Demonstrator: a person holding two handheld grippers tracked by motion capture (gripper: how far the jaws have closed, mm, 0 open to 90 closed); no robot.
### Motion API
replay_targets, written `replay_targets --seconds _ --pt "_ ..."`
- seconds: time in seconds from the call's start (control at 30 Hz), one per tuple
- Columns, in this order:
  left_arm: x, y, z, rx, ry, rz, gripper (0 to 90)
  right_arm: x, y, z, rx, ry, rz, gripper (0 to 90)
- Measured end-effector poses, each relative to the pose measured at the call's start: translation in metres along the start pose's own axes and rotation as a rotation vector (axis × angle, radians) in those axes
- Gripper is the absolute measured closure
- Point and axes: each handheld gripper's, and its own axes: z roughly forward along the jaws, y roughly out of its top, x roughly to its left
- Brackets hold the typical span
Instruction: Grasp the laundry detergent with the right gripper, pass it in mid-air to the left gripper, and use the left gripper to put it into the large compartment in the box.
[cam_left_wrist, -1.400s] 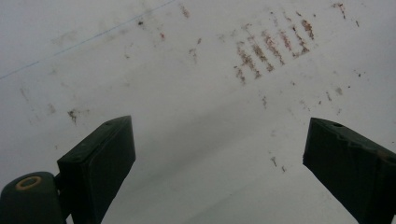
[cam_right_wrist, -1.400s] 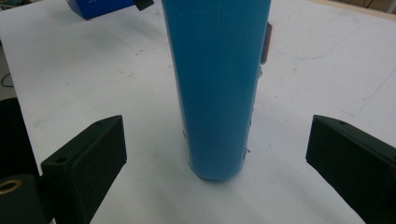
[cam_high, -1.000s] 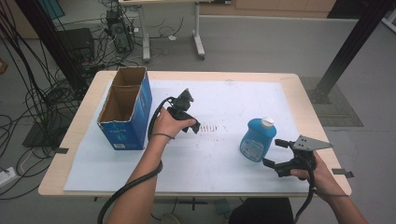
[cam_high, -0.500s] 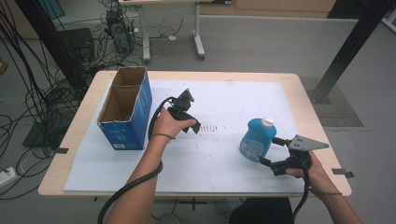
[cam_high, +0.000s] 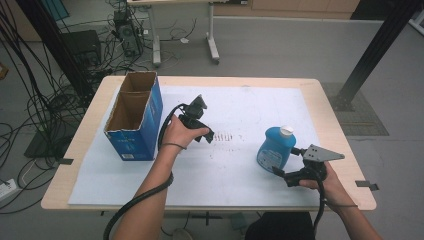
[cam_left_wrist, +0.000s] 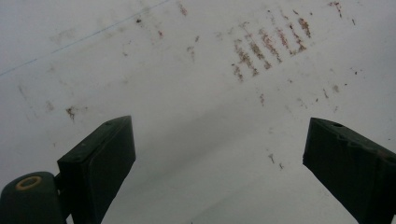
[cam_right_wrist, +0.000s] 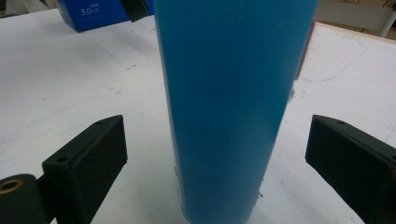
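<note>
Blue plastic bottle with a white cap (cam_high: 275, 148) stands upright on the white table sheet (cam_high: 240, 175), its long axis vertical, centred between the spread jaws of the right gripper (cam_high: 286, 165), the nearer one, while the left gripper (cam_high: 207, 131), jaws apart and empty, hovers well apart.
</note>
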Motion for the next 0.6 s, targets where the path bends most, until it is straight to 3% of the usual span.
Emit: replay_targets --seconds 0.6 --pt "0.002 -0.002 0.001 0.002 -0.003 -0.003 9.7 0.0 0.003 0.019 -0.026 -0.009 -0.001 5.2"
